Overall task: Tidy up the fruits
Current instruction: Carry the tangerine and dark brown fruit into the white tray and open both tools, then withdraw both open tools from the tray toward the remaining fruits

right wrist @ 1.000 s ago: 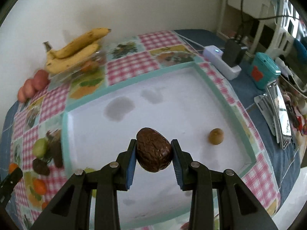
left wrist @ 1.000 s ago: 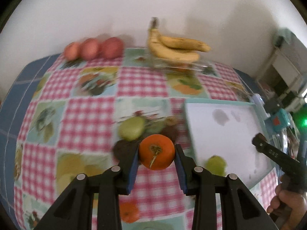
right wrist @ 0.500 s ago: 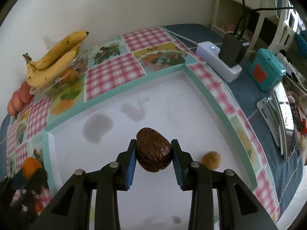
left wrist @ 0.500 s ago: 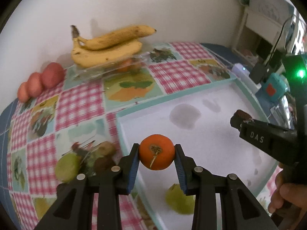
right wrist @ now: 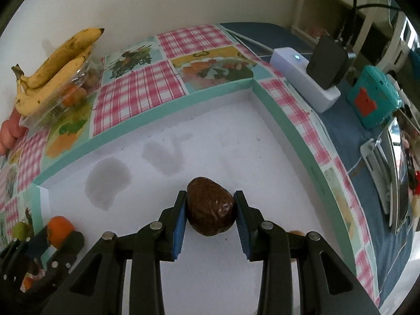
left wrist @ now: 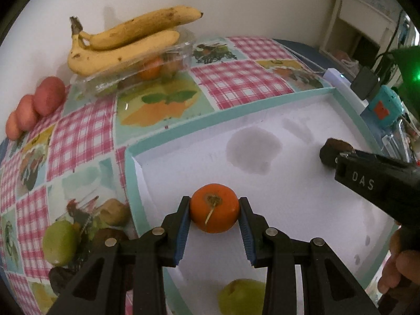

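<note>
Checkered cloth (left wrist: 236, 81) under white tray (left wrist: 262, 99). Orange (left wrist: 214, 215) is clamped in left gripper (left wrist: 214, 216) over tray's near-left part; avocado (right wrist: 210, 206) is clamped in right gripper (right wrist: 210, 208) over tray middle.

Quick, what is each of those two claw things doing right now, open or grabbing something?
Left gripper: closed on an orange fruit, above the white tray.
Right gripper: closed on a dark brown avocado, above the same tray.
</note>
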Tool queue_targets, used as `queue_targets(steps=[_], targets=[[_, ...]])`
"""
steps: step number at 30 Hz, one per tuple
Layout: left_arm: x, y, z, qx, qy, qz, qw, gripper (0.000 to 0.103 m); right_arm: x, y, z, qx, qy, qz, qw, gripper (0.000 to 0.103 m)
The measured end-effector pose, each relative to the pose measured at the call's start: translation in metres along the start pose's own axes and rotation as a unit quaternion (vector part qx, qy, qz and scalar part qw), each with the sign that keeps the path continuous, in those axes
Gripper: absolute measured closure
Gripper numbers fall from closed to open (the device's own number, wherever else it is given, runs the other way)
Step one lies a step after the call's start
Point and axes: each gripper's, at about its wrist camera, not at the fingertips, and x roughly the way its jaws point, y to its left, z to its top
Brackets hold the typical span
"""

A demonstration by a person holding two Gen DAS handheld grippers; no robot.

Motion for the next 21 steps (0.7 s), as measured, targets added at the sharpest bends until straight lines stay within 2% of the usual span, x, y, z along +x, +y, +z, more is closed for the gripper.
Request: queue_targets(steps=[12,14,15,17,21], targets=[[0.005,0.002,0.005,0.002,-0.005,-0.006,1.0,0.062,0.007,0.004,0.009,-0.015,-0.016,-0.002,1.0,0.066],[0.005,0.002,0.006,0.003,-0.004,0.0,1.0,0.051,0.007,0.003,0.009,-0.013,-0.018,-0.004,1.0,0.059],[0.006,0.002,0.005,0.003,-0.003,0.003,1.0,0.041,0.008,0.002,0.009,-0.01,-0.018,-0.007,1.0,0.055],[0.007,0.001,0.004,0.006,-0.002,0.005,1.0,0.037,0.009,-0.004,0.009,0.004,-0.016,-0.008,1.0,0.043],[0.007,0.001,0.003,0.011,0.001,0.007,0.9999,0.03,0.01,-0.002,0.009,-0.005,-0.015,-0.005,1.0,0.034]])
